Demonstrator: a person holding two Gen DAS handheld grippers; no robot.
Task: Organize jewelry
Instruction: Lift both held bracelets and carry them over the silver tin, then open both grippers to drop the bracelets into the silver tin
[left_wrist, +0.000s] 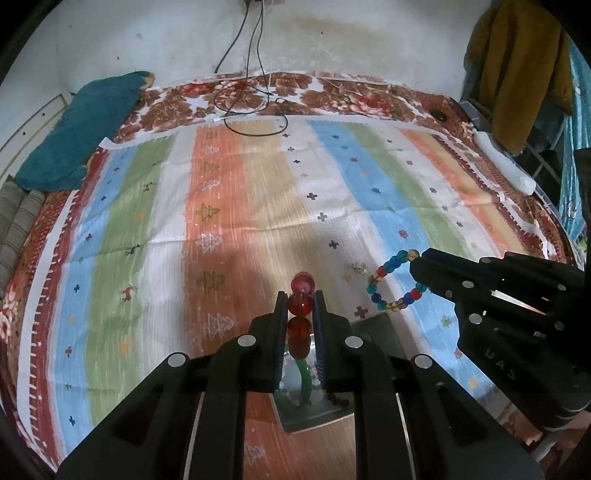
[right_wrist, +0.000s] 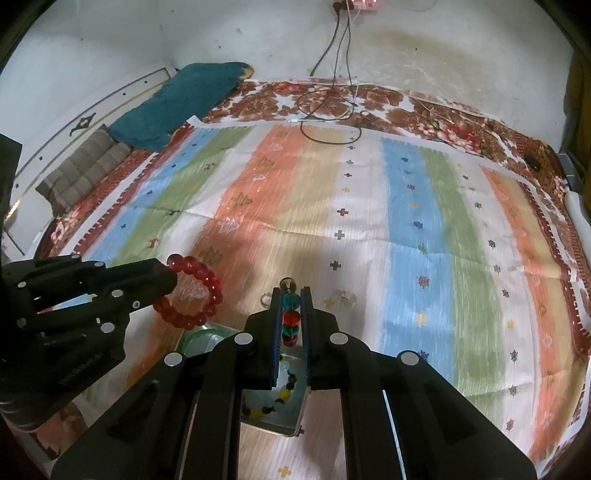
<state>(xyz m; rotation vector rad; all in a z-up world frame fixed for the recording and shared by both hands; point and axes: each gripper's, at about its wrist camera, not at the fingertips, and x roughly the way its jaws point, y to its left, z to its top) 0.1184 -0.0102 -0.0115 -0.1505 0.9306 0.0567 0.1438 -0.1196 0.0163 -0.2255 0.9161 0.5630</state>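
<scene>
Right now each hand-held gripper has a bead bracelet in it. The left hand-held gripper (left_wrist: 300, 301) has its 2 fingers pressed on a red bead bracelet (left_wrist: 300, 314). In the right wrist view the red bead bracelet (right_wrist: 195, 291) shows as a full ring, sticking out past the tip of the left hand-held gripper (right_wrist: 168, 275) and lifted above the striped cloth (right_wrist: 369, 206).

The right hand-held gripper (right_wrist: 290, 301) pinches a bracelet of mixed color beads (right_wrist: 290, 314), with teal and red ones between its fingers. In the left wrist view this mixed color bracelet (left_wrist: 393, 280) hangs as a ring from the tip of the right hand-held gripper (left_wrist: 415, 267), with blue, green, yellow and red beads.

Under the grippers, near the camera, sits a metal tray (left_wrist: 314, 417) on the cloth. A green bangle (left_wrist: 303, 373) lies in it on the left side. A yellow and dark bead string (right_wrist: 275, 400) lies in the part under the right gripper.

A small clear ring (right_wrist: 265, 300) lies on the cloth just past the tray, and another small shiny piece (left_wrist: 358, 266) lies near the mixed bracelet.

The cloth covers a bed with a flower sheet (left_wrist: 332, 88). Far away, black cables (left_wrist: 251, 96) curl on the sheet, and a teal blanket (left_wrist: 81, 129) is bunched at the far left.
</scene>
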